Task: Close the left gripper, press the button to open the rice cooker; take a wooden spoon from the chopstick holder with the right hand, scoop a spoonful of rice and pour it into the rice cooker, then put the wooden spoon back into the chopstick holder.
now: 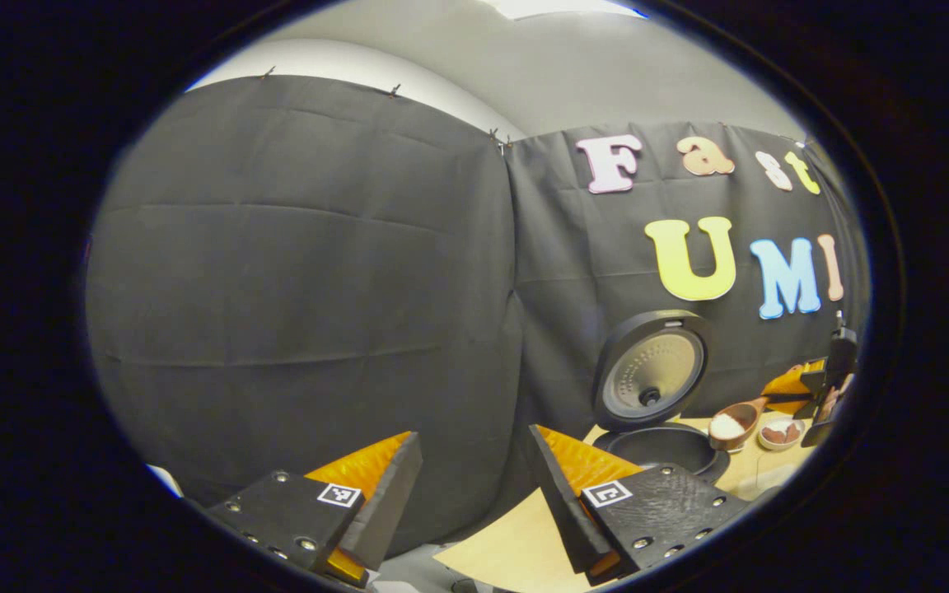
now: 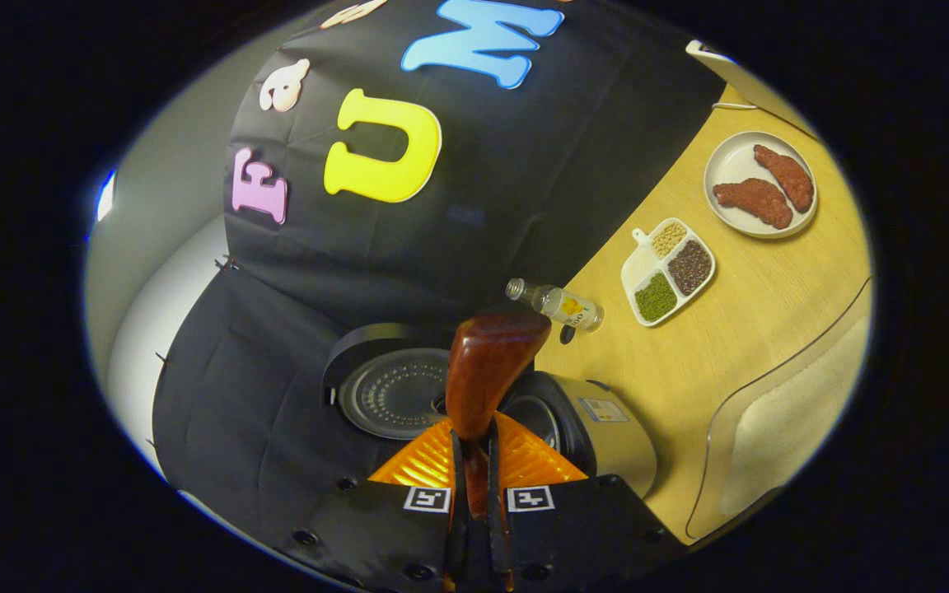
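The rice cooker [image 1: 662, 449] stands with its round lid [image 1: 649, 372] raised, and its dark inner pot shows. My left gripper [image 1: 473, 445] is open and holds nothing; it hangs off the table's left end, well short of the cooker. Just right of the pot hovers the wooden spoon [image 1: 734, 424] with white rice in its bowl, held by my right gripper [image 1: 808, 391]. In the right gripper view, my right gripper [image 2: 474, 449] is shut on the spoon's handle. The back of the spoon [image 2: 487, 362] covers part of the open cooker [image 2: 606, 428] and its lid [image 2: 392, 394].
A small bowl [image 1: 781, 432] sits right of the cooker. On the wooden table [image 2: 730, 346] lie a small bottle [image 2: 558, 305], a divided white dish of beans [image 2: 668, 272] and a plate [image 2: 730, 165] with two brown patties. The table's front edge curves nearby.
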